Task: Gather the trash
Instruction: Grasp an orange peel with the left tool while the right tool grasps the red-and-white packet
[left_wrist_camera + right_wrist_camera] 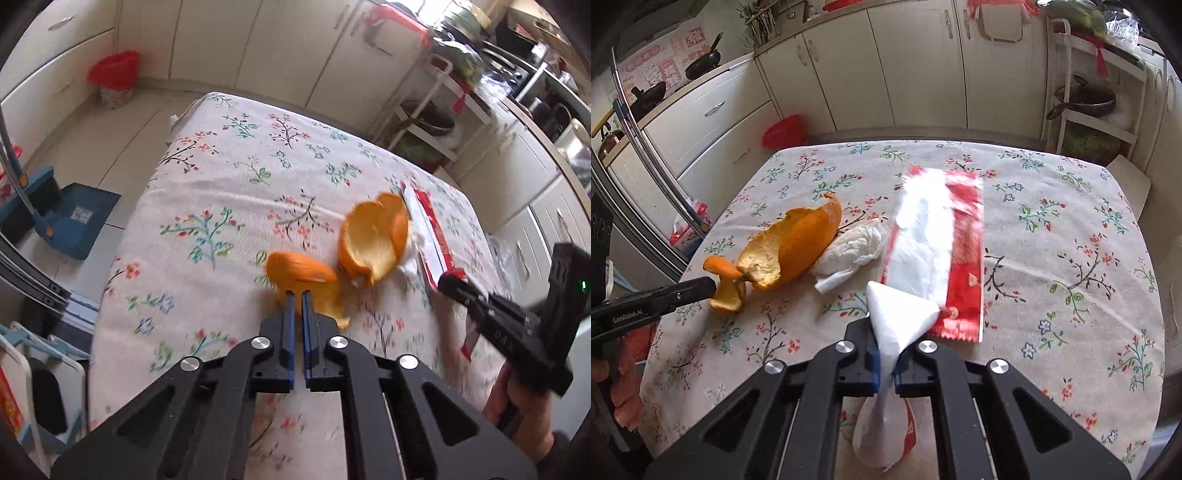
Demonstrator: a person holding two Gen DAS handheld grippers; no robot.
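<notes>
An orange peel (pixel 369 240) lies on the flowered tablecloth (pixel 229 192), with a curled strip of it (pixel 303 273) at my left gripper (pixel 298 295). The left gripper is shut on that strip, also seen in the right wrist view (pixel 726 280). A crumpled white tissue (pixel 853 247) lies beside the peel (pixel 794 247). My right gripper (pixel 886 354) is shut on a long red and white wrapper (pixel 938 236), its near end lifted and pinched between the fingers. The right gripper shows in the left wrist view (pixel 448 284) at the wrapper (pixel 430 225).
A bin with a red bag (pixel 116 81) stands on the floor beyond the table's far left corner. A blue dustpan and broom (pixel 62 218) are on the floor to the left. A white rack with pots (pixel 1097 107) stands at the far right, with cabinets behind.
</notes>
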